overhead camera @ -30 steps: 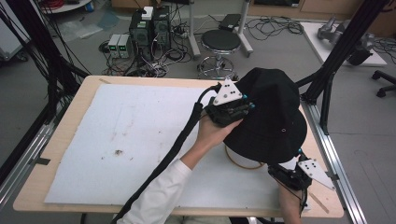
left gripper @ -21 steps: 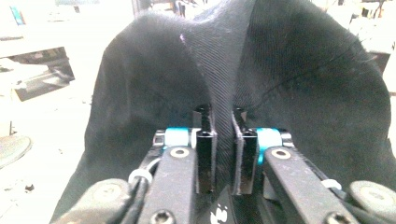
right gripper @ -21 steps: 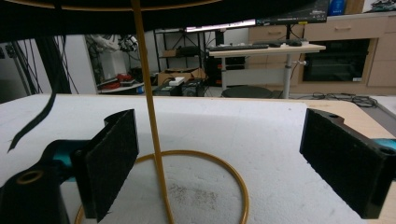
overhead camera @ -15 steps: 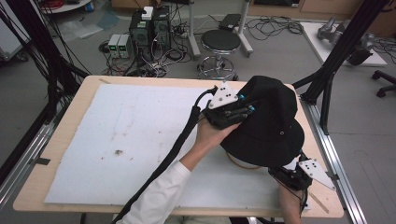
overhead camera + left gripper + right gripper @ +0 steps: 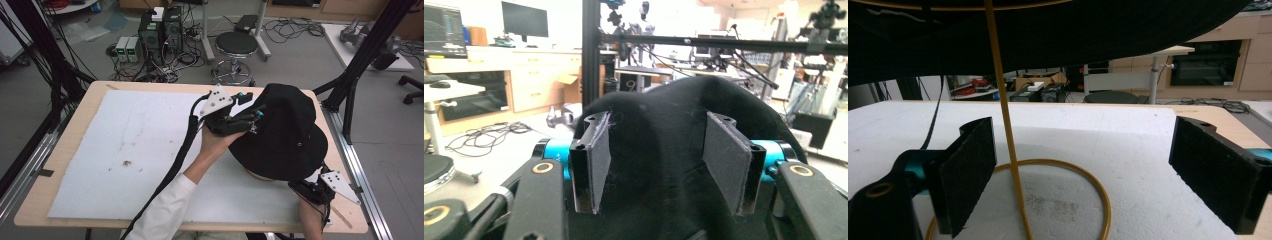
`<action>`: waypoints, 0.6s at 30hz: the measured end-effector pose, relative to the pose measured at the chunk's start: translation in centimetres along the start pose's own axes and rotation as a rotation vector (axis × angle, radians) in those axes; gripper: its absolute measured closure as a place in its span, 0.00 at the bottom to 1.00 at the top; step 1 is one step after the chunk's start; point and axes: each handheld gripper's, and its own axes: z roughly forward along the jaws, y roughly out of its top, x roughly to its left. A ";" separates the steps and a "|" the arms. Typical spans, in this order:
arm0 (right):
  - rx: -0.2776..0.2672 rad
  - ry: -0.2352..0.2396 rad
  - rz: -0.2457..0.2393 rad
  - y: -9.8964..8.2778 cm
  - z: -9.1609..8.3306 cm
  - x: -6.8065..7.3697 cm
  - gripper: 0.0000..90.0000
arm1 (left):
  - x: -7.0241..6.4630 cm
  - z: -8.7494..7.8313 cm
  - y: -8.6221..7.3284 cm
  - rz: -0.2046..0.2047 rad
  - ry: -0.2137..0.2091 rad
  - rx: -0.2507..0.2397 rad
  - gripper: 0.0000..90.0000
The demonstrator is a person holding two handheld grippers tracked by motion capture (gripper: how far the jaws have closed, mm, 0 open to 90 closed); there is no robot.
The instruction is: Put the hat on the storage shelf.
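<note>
A black bucket hat [image 5: 285, 140] sits on a yellow wire stand [image 5: 1007, 125] at the right of the table. My left gripper [image 5: 250, 120] is against the hat's left side. In the left gripper view it [image 5: 656, 160] is open, with the hat's crown [image 5: 659, 115] bulging between the two pads. My right gripper [image 5: 305, 189] lies low at the front right, under the brim. It [image 5: 1085, 132] is open, and the stand's upright rod and ring base [image 5: 1105, 210] lie between its jaws without touching them. The brim [image 5: 1073, 30] hangs overhead.
A white foam mat [image 5: 125, 150] covers most of the wooden table [image 5: 60, 145]. Black frame posts [image 5: 350, 100] stand just past the table's right edge. A stool [image 5: 238, 45] and boxes with cables [image 5: 160, 30] are on the floor behind.
The left gripper has shifted a little left and toward me with the hat's side, and the hat's crown now stands taller. The right gripper has stayed in place.
</note>
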 end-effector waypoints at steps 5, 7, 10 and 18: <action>0.001 0.000 0.002 0.0 0.0 0.0 0.12 | 1.4 -1.9 0.0 -0.041 0.023 -0.017 0.48; 0.000 -0.003 0.003 0.0 0.0 0.0 0.12 | 1.8 -2.7 -0.1 -0.045 0.040 -0.018 0.48; 0.000 -0.002 0.002 0.0 0.0 0.0 0.12 | 2.6 -3.8 -0.1 -0.049 0.070 -0.022 0.48; 0.006 0.000 0.005 0.0 0.1 0.1 0.12 | 4.6 -6.8 -0.3 -0.048 0.167 -0.040 0.47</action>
